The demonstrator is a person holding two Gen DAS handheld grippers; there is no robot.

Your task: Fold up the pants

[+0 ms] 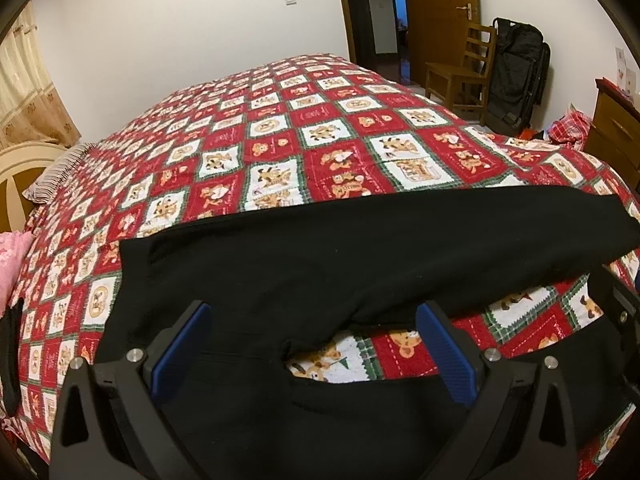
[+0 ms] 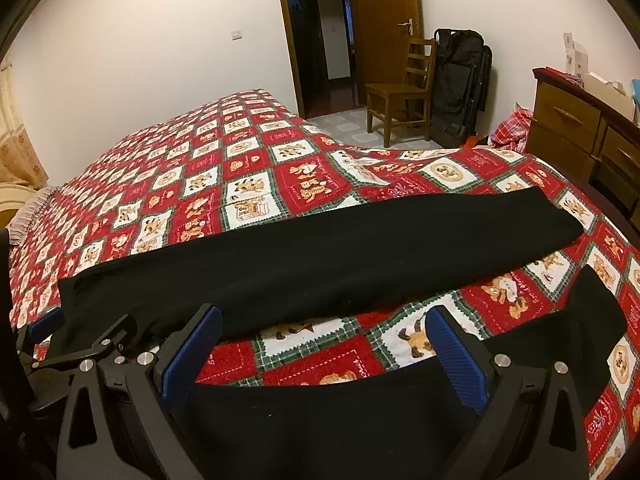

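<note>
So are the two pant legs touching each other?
Apart. Right wrist view shows quilt between far leg and near leg; they join only at the crotch.

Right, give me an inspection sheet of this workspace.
Surface: bed under red patchwork quilt, slightly rumpled at the far corner.
Job's things: black fabric pants, legs spread apart, nearer leg under both grippers.
Clutter: pink cloth at the bed edge.
Grippers: left gripper open; right gripper open; both empty.
Cables: nothing seen.
Surroundings: wooden chair, black bag, wooden dresser, open door.
</note>
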